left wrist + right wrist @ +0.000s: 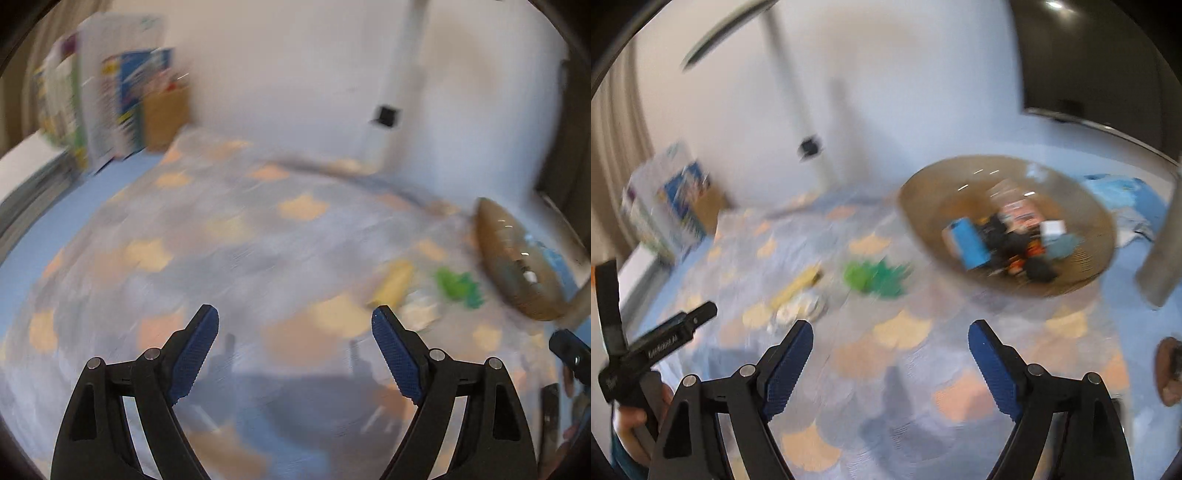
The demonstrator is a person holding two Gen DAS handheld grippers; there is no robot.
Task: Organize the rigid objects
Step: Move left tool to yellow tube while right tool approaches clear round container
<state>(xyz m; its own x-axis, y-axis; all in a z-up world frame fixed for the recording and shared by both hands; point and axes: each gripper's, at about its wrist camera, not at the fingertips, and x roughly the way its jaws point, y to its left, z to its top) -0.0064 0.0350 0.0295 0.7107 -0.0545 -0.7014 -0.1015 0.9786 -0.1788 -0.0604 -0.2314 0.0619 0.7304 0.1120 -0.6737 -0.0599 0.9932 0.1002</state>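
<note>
One wide, round, brown woven basket (1008, 225) sits on the blue bench cloth patterned with peach scallops (897, 332), holding a jumble — a light blue block (971, 243), black pieces, something orange and a white piece, all blurred. Outside it, near its left side, lie a green toy (875, 275), a pale yellow stick (798, 284) and a whitish object (798, 308). Both claws stand apart with nothing between them: the left claw (295, 332) and the right claw (891, 341) hang over bare cloth.
</note>
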